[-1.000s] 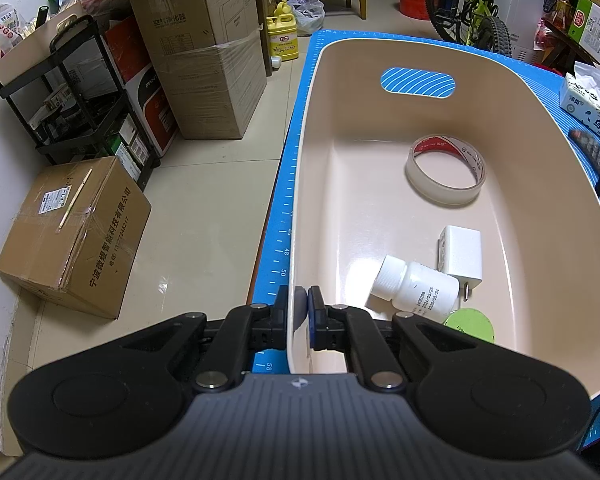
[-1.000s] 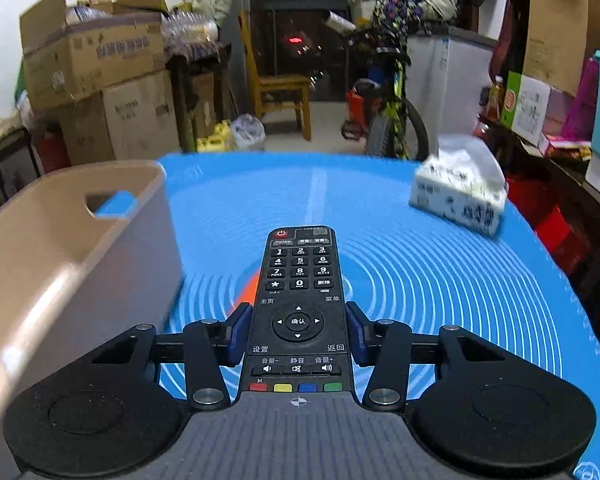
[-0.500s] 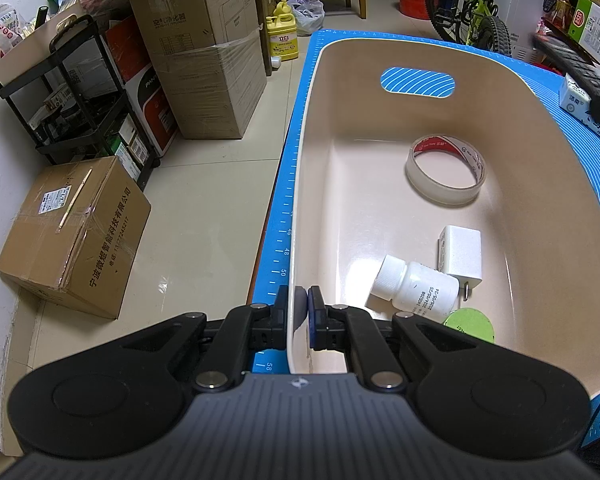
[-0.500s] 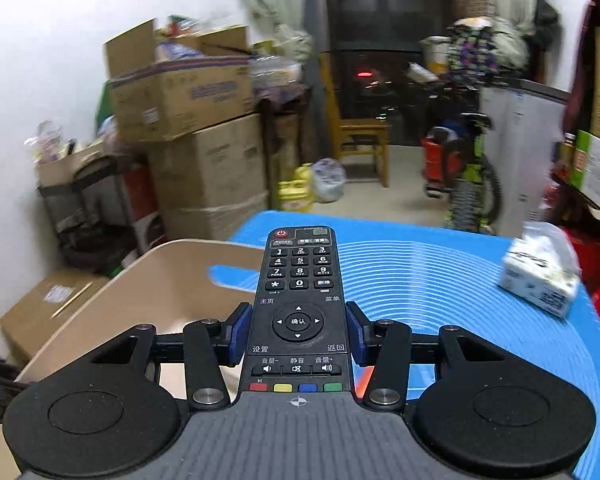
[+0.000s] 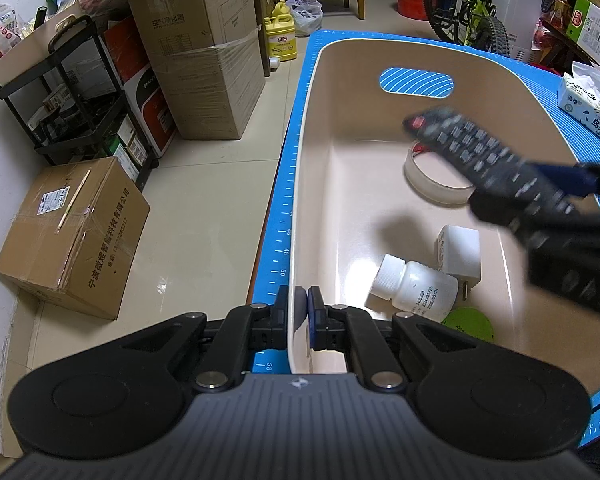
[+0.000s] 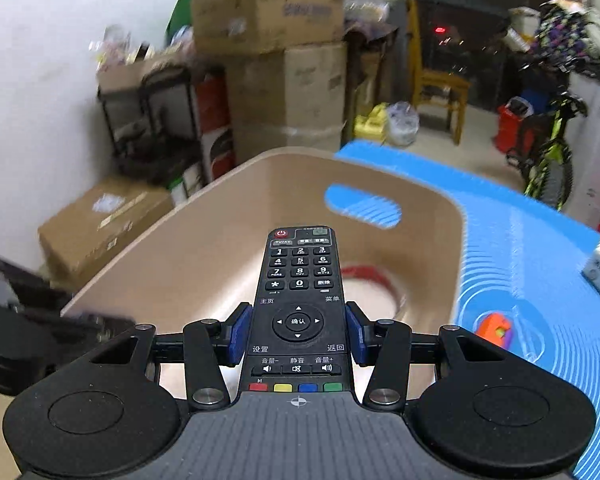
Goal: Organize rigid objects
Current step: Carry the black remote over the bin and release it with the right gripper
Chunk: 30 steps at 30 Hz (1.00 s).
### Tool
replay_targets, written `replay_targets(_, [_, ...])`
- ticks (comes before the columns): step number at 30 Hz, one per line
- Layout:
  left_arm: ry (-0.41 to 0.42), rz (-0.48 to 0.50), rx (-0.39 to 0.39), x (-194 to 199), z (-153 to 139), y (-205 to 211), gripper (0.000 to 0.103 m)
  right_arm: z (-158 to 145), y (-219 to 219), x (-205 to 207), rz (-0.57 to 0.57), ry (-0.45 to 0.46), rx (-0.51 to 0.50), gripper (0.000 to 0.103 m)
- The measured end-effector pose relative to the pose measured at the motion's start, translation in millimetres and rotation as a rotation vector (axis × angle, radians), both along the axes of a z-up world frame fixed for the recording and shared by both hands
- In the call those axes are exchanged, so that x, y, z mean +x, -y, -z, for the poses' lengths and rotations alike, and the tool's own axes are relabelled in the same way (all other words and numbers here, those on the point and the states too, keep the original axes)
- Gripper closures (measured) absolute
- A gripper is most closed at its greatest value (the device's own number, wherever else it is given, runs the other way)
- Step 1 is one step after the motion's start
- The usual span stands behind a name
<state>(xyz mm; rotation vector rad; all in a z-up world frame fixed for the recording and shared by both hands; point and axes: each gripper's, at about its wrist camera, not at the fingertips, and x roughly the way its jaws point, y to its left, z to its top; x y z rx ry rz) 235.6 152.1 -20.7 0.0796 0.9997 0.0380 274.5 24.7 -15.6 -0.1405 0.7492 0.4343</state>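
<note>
Two hand-held grippers are at work over one beige bin that stands on a tabletop covered by a blue mat. The left hand-held gripper, at the bottom centre of its own view, has its pads pinched together on the bin's near rim. The right hand-held gripper is clamped across the middle of one black remote control, its blue pads pressing both long edges; in the left wrist view that remote hangs blurred above the bin's right half, red power button toward the far end.

Inside the bin I count four things: one roll of clear tape partly covered by the remote, one white charger block, one white pill bottle lying on its side just beside the charger, and one green disc half hidden behind the gripper body at the lower right. On the mat outside the bin sit one tissue pack at the upper right, and one small orange object, too smeared to identify.

The left part of the right wrist view is blurred; a dark shape at its lower left edge is cut off. Cardboard boxes and one bicycle fill the background.
</note>
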Motion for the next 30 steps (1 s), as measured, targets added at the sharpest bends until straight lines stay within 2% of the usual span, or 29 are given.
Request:
replay_targets(10, [0.0,0.0,0.0,0.0,0.0,0.1,0.093,22.3,-18.0,4.8,-0.052,-0.136,-0.085,0.049])
replay_targets(18, [0.0,0.0,0.003,1.8,0.6,1.6,0.093,24.1,-19.8,12.5,-0.067,-0.205,-0.12,0.049])
replay_targets(25, [0.0,-0.002,0.0,2.8,-1.2,3.0,0.093,10.7,-5.2,4.2,-0.085,-0.131,-0.032,0.043])
replay_targets(28, [0.0,-0.002,0.002,2.8,-1.0,3.5,0.093,-6.0,5.4,-3.9,-0.092,-0.044,0.009,0.043])
replay_targets(30, [-0.001,-0.001,0.003,2.6,-1.0,4.4,0.093,-18.3,13.6,-8.8,-0.078,0.029,0.0,0.043])
